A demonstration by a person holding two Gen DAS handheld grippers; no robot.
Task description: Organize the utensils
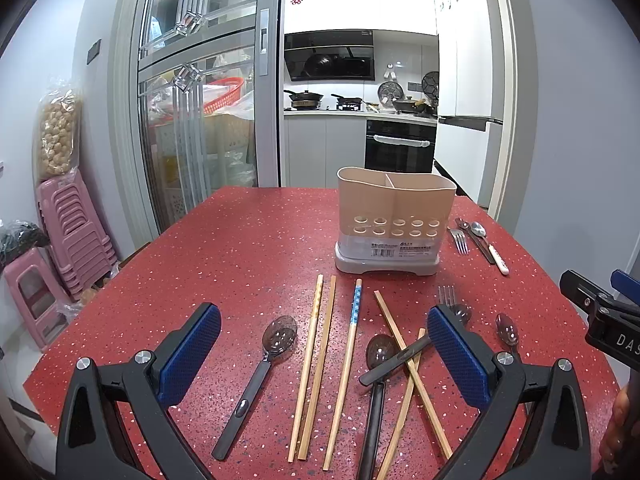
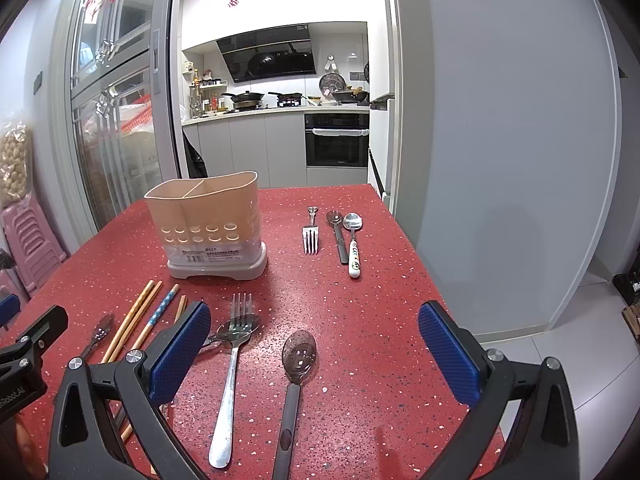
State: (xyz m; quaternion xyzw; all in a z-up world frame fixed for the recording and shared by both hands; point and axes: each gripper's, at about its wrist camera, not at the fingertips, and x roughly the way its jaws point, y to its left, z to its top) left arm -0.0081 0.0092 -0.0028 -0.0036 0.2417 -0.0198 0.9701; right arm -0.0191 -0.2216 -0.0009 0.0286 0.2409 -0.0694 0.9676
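A beige two-compartment utensil holder (image 1: 394, 220) (image 2: 212, 228) stands upright on the red speckled table (image 1: 240, 248) (image 2: 380, 280). Several wooden chopsticks (image 1: 320, 364) (image 2: 136, 320) lie in front of it. My left gripper (image 1: 324, 352) hovers open above the chopsticks, a dark-handled spoon (image 1: 260, 372) and another dark spoon (image 1: 376, 376). My right gripper (image 2: 314, 348) is open above a steel fork (image 2: 232, 376) and a translucent dark spoon (image 2: 296, 380). Farther back lie a small fork (image 2: 311, 236) and two spoons (image 2: 346, 240). Neither gripper holds anything.
Pink stools (image 1: 68, 240) are stacked by the wall at the left. A glass sliding door (image 1: 192, 100) and an open kitchen doorway (image 1: 360, 100) lie beyond the table's far edge. The right gripper's body (image 1: 604, 312) shows at the right edge of the left wrist view.
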